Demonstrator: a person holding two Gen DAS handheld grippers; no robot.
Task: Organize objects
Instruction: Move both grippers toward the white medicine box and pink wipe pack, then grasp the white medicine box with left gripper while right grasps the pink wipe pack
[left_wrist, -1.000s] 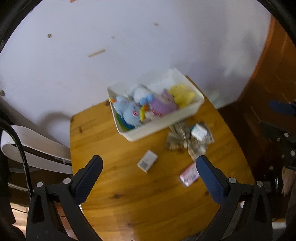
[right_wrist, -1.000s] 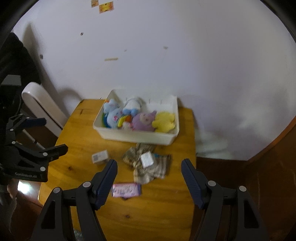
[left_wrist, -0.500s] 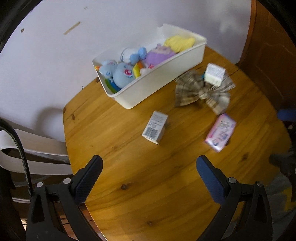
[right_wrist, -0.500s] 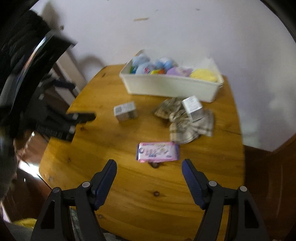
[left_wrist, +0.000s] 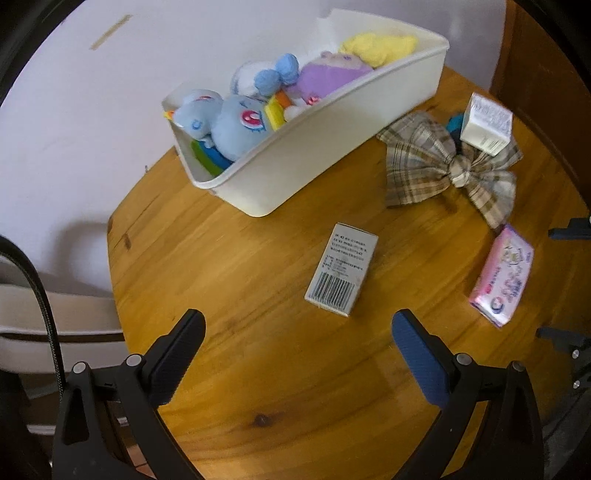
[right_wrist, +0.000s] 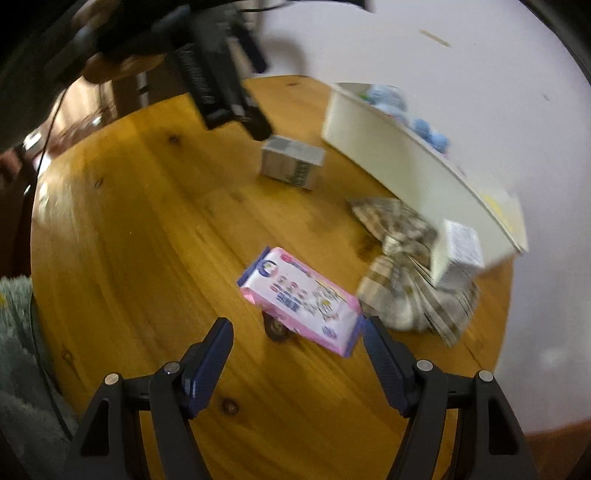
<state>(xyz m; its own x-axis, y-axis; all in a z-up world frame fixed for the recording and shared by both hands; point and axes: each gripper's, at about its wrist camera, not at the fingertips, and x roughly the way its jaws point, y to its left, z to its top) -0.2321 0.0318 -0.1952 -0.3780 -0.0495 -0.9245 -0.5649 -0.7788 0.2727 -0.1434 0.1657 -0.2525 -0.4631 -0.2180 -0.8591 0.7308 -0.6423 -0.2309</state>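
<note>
A white bin (left_wrist: 332, 147) full of plush toys (left_wrist: 236, 122) stands at the back of a round wooden table (left_wrist: 258, 369). A grey barcode box (left_wrist: 341, 274) lies flat just ahead of my open, empty left gripper (left_wrist: 295, 332). A pink tissue pack (right_wrist: 301, 299) lies just ahead of my open, empty right gripper (right_wrist: 297, 336); it also shows in the left wrist view (left_wrist: 504, 275). A plaid bow (left_wrist: 448, 166) lies by the bin with a small white box (left_wrist: 485, 127) on it. The bin (right_wrist: 417, 173), bow (right_wrist: 410, 266) and grey box (right_wrist: 291, 166) show in the right wrist view.
A white wall (left_wrist: 92, 92) is behind the table. A white chair (left_wrist: 55, 314) stands at the table's left. The left gripper's body (right_wrist: 218, 85) hangs over the grey box in the right wrist view. A wooden panel (left_wrist: 543, 55) is at the right.
Both grippers have come down and closer to the table. The left one now hangs over the grey box, the right one over the pink tissue pack. Both stay open.
</note>
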